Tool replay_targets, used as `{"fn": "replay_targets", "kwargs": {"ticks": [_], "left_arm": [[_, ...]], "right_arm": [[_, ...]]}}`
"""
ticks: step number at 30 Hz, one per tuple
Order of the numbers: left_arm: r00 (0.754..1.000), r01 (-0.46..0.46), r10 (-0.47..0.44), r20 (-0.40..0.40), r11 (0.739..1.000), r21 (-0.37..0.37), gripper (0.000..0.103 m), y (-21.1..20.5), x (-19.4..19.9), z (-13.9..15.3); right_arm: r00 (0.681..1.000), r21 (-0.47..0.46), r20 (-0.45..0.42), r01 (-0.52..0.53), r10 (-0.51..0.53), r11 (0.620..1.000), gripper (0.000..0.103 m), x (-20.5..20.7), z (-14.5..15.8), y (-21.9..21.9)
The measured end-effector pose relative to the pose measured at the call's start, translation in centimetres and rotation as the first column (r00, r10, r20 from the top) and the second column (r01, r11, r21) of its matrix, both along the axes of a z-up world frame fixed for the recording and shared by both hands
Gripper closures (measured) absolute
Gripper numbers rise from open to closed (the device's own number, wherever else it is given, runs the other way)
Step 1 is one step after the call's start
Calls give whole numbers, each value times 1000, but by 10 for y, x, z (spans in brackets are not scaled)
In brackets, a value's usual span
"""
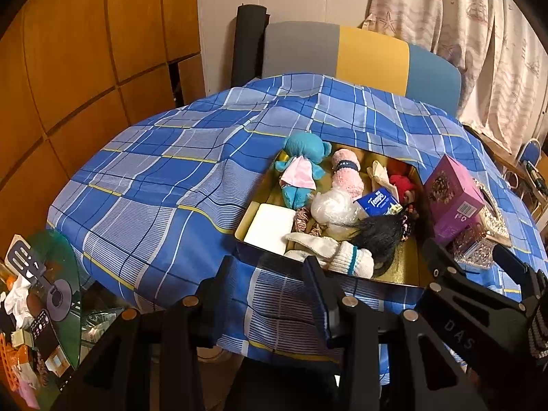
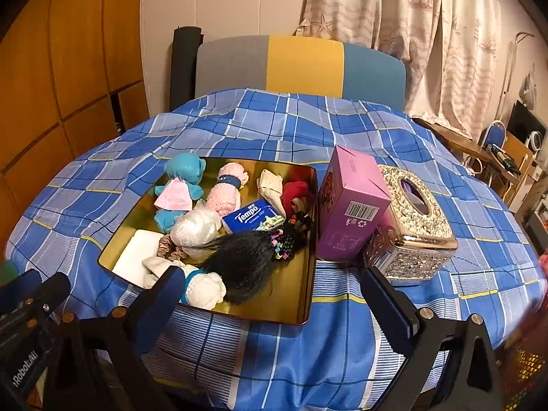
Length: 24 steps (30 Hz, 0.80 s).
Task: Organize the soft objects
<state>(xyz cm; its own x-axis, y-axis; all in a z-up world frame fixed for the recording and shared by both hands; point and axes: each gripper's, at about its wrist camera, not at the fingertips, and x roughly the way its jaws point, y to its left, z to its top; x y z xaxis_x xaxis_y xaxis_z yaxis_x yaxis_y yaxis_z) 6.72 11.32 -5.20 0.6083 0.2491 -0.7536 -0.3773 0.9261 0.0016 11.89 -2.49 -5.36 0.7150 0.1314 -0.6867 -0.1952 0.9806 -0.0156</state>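
Observation:
A gold tin tray (image 2: pixel 291 287) (image 1: pixel 404 263) lies on the blue checked tablecloth. It holds a blue plush toy (image 2: pixel 183 185) (image 1: pixel 301 164), a pink plush (image 2: pixel 227 191), a white plush (image 2: pixel 197 227), a Tempo tissue pack (image 2: pixel 250 219) (image 1: pixel 378 202), a black hair piece (image 2: pixel 239 260), a white sock (image 2: pixel 205 286) with a teal stripe and a white pad (image 2: pixel 137 257). My left gripper (image 1: pixel 267 274) hovers open at the tray's near left corner, nothing between its fingers. My right gripper (image 2: pixel 270 287) stands wide open over the tray's near edge, empty.
A purple box (image 2: pixel 349 205) and an ornate gold tissue box (image 2: pixel 411 219) stand right of the tray. A striped chair back (image 2: pixel 301 65) is behind the table. Cluttered items and a green disc (image 1: pixel 51 274) sit below the table's left edge.

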Motion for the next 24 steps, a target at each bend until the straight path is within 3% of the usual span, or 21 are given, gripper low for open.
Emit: {"fn": "replay_targets", "kwargs": {"ticks": [24], "left_arm": [[1000,0,0,-15,1000,-13,63,1,1,-5]], "right_arm": [[1000,3,-6,11,-11,1000,0,1,-1,-3]]}}
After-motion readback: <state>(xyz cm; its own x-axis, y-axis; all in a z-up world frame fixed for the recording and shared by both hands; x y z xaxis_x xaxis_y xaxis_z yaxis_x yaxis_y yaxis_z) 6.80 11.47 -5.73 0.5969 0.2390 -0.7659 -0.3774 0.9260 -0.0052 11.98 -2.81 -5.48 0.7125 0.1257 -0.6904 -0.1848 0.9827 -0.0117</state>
